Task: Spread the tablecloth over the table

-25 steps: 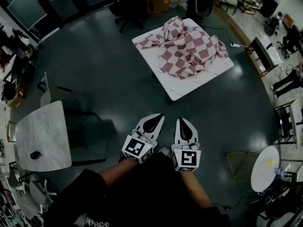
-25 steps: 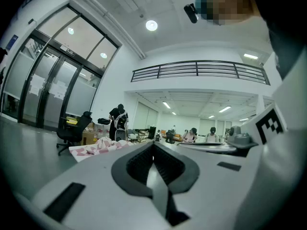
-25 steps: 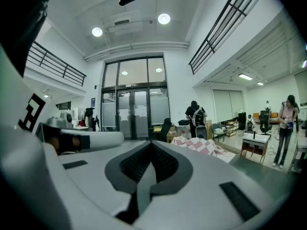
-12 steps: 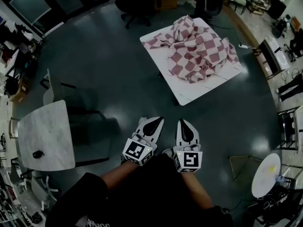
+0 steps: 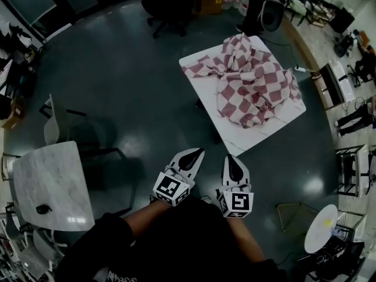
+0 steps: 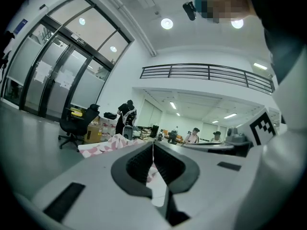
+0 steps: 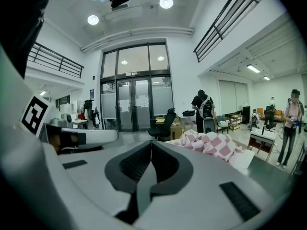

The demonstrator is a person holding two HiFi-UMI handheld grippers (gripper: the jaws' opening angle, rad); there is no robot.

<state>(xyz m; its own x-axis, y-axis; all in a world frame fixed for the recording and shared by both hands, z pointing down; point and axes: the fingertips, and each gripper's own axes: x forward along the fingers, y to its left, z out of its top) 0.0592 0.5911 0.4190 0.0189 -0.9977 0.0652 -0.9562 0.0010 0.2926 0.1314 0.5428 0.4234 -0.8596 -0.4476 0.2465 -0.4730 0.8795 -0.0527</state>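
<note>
The crumpled tablecloth [image 5: 252,78] hides most of the table [image 5: 249,141], including its far corner; only strips along the two near edges and the near corner stay bare. The hands holding the left gripper [image 5: 198,153] and right gripper [image 5: 231,159] are hidden behind the marker cubes. The person's body is cut off by the bottom edge. In the left gripper view, the gripper's own body blocks all but a strip of the cloth [image 6: 103,146]. A dark thing [image 5: 41,208] on the marble table [image 5: 53,175] is too small to name.

No legible words or numbers, only coded black-and-white square markers [image 5: 170,187] on left gripper [image 5: 198,151] and right gripper [image 5: 230,157], pale shirt print [image 5: 120,275] at near edge unreadable, far door notices [image 7: 142,100] too small.
</note>
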